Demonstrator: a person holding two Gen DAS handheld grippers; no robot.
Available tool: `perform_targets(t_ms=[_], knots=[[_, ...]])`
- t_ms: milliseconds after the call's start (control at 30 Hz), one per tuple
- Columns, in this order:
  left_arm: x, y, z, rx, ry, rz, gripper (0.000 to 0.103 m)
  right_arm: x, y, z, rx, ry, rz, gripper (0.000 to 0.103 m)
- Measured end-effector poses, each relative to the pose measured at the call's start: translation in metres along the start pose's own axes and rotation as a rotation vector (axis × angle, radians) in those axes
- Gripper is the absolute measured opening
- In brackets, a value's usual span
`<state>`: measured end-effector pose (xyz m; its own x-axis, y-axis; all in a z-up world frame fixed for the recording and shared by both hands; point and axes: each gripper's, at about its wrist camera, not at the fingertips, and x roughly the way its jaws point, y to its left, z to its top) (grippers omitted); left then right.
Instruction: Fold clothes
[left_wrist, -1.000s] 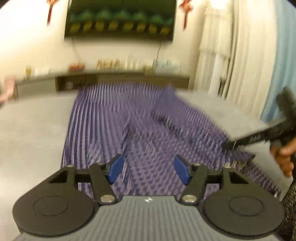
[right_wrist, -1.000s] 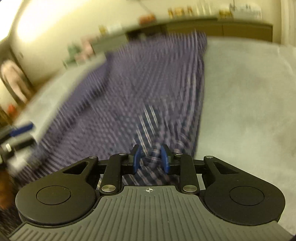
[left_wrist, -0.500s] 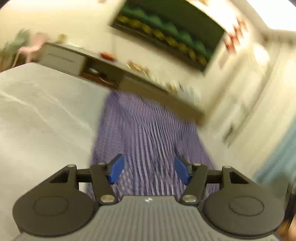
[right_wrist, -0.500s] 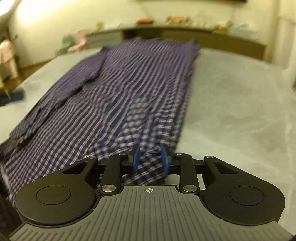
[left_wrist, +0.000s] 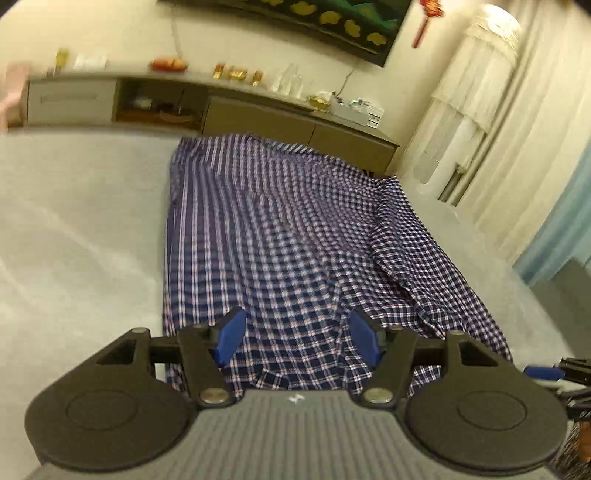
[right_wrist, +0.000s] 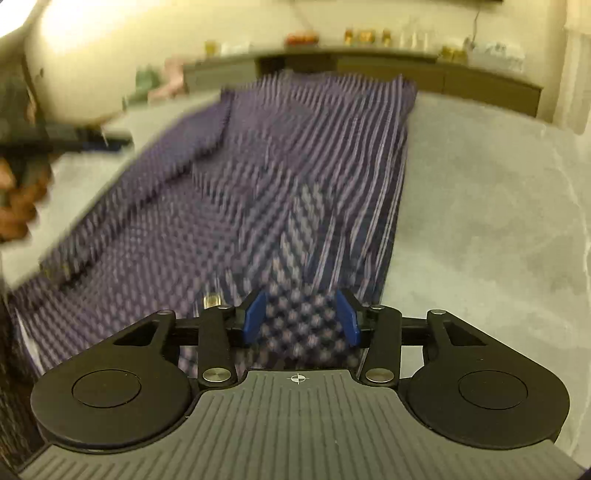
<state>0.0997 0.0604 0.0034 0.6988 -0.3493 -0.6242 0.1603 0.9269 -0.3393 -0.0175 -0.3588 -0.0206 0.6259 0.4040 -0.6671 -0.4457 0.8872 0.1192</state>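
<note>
Left gripper (left_wrist: 297, 338) spread wide above plaid shirt (left_wrist: 280, 236); right gripper (right_wrist: 301, 319) parted around a fabric bunch. Navy-white checks, lying ahead on grey bed (left_wrist: 74, 221).

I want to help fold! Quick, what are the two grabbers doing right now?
Left gripper: open, holding nothing, over the checked shirt.
Right gripper: open, with shirt cloth bunched between its pads; too blurry to tell if it grips.
</note>
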Motion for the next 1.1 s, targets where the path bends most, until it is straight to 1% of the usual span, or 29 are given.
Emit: perform_targets(t_ms=[100,167,233,300,400,467,533,600,633,667,733,800,833,933,1000,1067,1100], knots=[[0.012,0.006,-0.003,-0.044,0.063,0.011,0.062,-0.01,-0.006,0.031,0.0,-0.092,-0.01,0.047],[0.007,0.002,0.0,-0.026,0.055,-0.003,0.063,-0.001,-0.013,0.062,-0.014,-0.119,-0.037,0.045],[0.003,-0.002,0.003,-0.01,0.047,-0.017,0.064,0.023,-0.023,0.099,-0.038,-0.134,-0.08,0.045],[-0.002,-0.006,0.002,0.002,0.039,-0.033,0.066,0.058,-0.04,0.137,-0.064,-0.123,-0.118,0.045],[-0.004,-0.008,0.006,0.011,0.032,-0.049,0.066,0.127,-0.079,0.189,-0.035,-0.072,-0.163,0.039],[-0.005,-0.008,0.009,0.014,0.03,-0.057,0.066,0.174,-0.104,0.214,-0.01,-0.044,-0.191,0.034],[-0.005,-0.008,0.012,0.017,0.028,-0.065,0.066,0.219,-0.127,0.235,0.009,-0.015,-0.219,0.031],[-0.006,-0.009,0.015,0.02,0.026,-0.072,0.067,0.258,-0.146,0.245,0.014,0.008,-0.234,0.029],[-0.005,-0.009,0.015,0.021,0.028,-0.075,0.067,0.273,-0.149,0.246,0.01,0.015,-0.223,0.027],[-0.004,-0.009,0.014,0.021,0.031,-0.077,0.067,0.285,-0.147,0.245,-0.016,0.01,-0.209,0.029],[-0.004,-0.009,0.011,0.017,0.034,-0.085,0.067,0.307,-0.142,0.244,-0.059,0.002,-0.182,0.029],[-0.004,-0.01,0.008,0.018,0.035,-0.086,0.067,0.317,-0.145,0.252,-0.046,0.037,-0.166,0.029],[-0.004,-0.01,0.007,0.02,0.037,-0.082,0.067,0.318,-0.147,0.255,-0.03,0.046,-0.158,0.028],[-0.002,-0.011,0.004,0.024,0.046,-0.068,0.067,0.296,-0.149,0.249,0.052,-0.023,-0.142,0.028],[0.004,-0.01,0.001,0.029,0.061,-0.049,0.067,0.272,-0.141,0.228,0.098,-0.051,-0.107,0.028],[0.015,-0.009,-0.004,0.034,0.092,-0.016,0.067,0.258,-0.124,0.199,0.051,-0.014,-0.096,0.028],[0.021,-0.008,-0.008,0.04,0.112,0.005,0.066,0.253,-0.115,0.185,0.012,0.004,-0.098,0.032]])
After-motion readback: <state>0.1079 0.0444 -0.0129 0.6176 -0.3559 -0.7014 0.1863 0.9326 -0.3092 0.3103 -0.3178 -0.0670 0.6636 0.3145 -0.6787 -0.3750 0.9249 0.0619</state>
